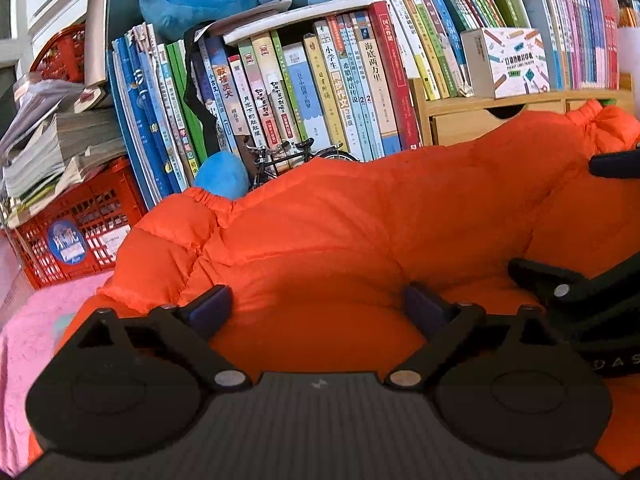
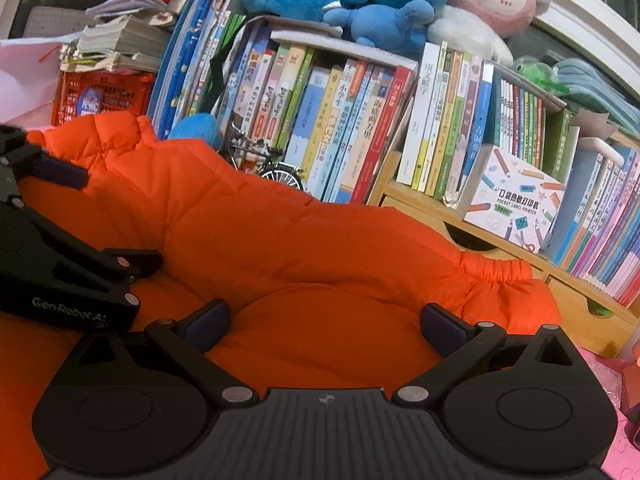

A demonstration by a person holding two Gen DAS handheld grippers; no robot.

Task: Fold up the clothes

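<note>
We hold both grippers spread wide over the orange puffer jacket (image 1: 360, 216), gripping nothing: the left gripper (image 1: 318, 308) and right gripper (image 2: 326, 320) sit side by side above its quilted padding. The jacket lies on a pink cloth (image 1: 36, 320) before the bookshelf (image 2: 420, 196).

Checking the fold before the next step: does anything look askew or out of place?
The orange puffer jacket lies bunched, not flat; one elastic cuff flops against the wooden drawer unit. Nothing looks spilled or damaged.
</note>
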